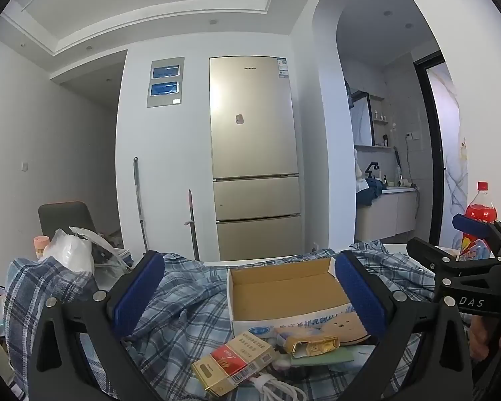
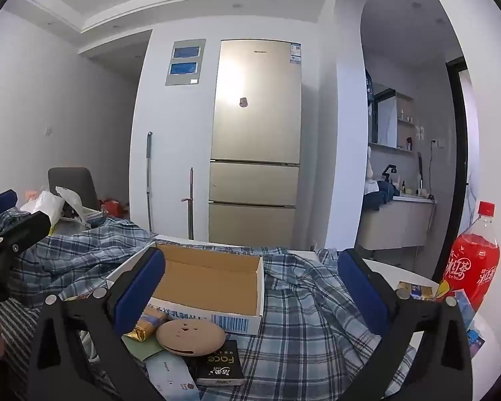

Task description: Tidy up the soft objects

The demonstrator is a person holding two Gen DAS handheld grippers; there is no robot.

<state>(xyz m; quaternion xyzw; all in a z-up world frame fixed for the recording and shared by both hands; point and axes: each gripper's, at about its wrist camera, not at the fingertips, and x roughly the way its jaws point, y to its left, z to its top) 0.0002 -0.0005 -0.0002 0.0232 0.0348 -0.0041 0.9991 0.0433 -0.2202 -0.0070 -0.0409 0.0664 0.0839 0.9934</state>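
A crumpled blue plaid shirt (image 1: 190, 304) covers the table; it also shows in the right wrist view (image 2: 304, 314). An open, empty cardboard box (image 1: 284, 287) lies on it, seen too in the right wrist view (image 2: 210, 284). My left gripper (image 1: 250, 297) is open and empty, hovering above the shirt and box. My right gripper (image 2: 250, 290) is open and empty, above the box's right side and the shirt. The right gripper also shows at the right edge of the left wrist view (image 1: 464, 247).
Small items lie in front of the box: a cigarette pack (image 1: 233, 364), a gold wrapper (image 1: 310, 346), a round tan case (image 2: 190, 336), a black "Face" box (image 2: 220, 362). A red iced-tea bottle (image 2: 474, 264) stands at right, a white plastic bag (image 1: 70, 250) at left. A fridge (image 1: 254, 153) stands behind.
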